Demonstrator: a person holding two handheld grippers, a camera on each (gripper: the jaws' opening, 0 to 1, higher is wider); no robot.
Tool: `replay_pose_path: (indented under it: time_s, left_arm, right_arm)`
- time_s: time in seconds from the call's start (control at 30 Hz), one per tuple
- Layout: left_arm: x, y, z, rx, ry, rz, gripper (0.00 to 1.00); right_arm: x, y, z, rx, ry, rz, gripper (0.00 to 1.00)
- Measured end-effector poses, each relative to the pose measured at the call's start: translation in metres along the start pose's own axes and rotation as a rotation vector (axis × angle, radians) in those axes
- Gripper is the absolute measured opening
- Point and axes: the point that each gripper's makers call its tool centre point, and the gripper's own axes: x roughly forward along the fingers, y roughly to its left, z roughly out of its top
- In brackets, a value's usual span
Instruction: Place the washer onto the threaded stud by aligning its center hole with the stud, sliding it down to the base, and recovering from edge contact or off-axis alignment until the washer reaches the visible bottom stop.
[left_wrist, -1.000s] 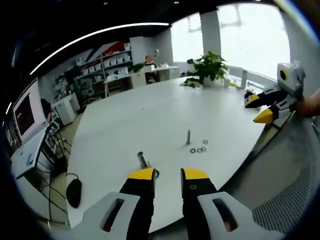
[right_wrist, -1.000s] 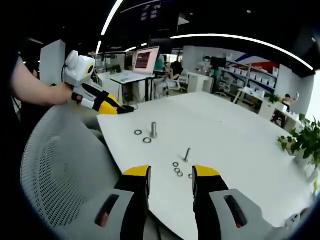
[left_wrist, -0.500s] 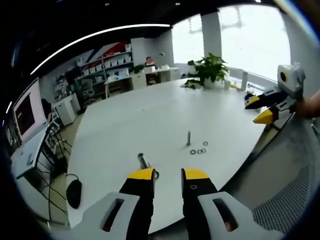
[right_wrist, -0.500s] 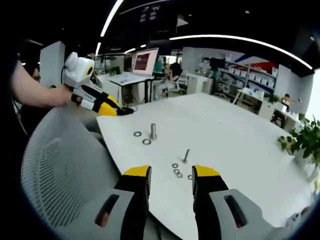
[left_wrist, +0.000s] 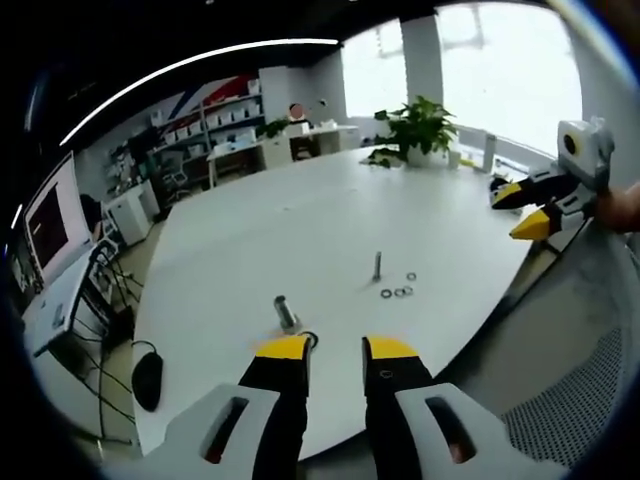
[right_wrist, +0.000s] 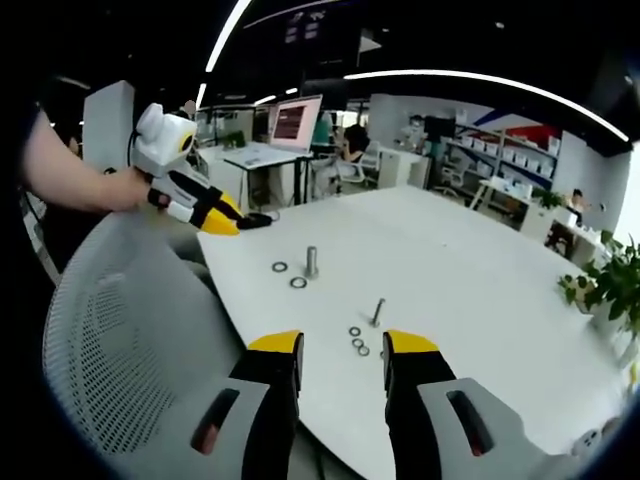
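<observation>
Slim threaded stud (right_wrist: 377, 312) upright on the white tabletop — loose washers (right_wrist: 357, 342) just beside it.

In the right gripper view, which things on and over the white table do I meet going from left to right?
Left tool → thick stud with two washers → thin stud → potted plant.

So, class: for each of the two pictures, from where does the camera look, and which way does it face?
Left gripper view: rides the left tongs, open; faces across the white table towards the windows; the right tongs enter from the right.
Right gripper view: rides the right tongs, open; faces the office desks; the left tongs and a forearm show.
Shared: thin stud, loose washers, thick bolt.
</observation>
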Motion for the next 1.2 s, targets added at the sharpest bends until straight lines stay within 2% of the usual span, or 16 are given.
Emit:
replay_pose_path:
  time_s: [0.2, 0.37, 0.5, 0.7, 1.2]
  left_arm:
    - [-0.001, 0.001, 0.0, -0.001, 0.002, 0.009, 0.18]
    - [0.002, -0.005, -0.002, 0.022, 0.019, -0.01, 0.19]
    - [0.003, -0.001, -0.006, 0.001, 0.041, -0.005, 0.19]
    - [0.004, -0.005, -0.007, 0.005, 0.044, -0.019, 0.19]
    - [0.008, -0.009, -0.021, 0.009, 0.115, -0.034, 0.22]
  right_arm:
    - [0.0, 0.001, 0.002, -0.015, -0.005, 0.003, 0.33]
    - [-0.001, -0.001, 0.001, 0.001, -0.009, -0.001, 0.33]
    - [-0.001, 0.0, 0.003, -0.01, -0.013, 0.001, 0.33]
    - [0.0, 0.002, 0.001, -0.006, -0.006, 0.01, 0.33]
    - [0.001, 0.006, -0.001, 0.006, 0.006, 0.038, 0.33]
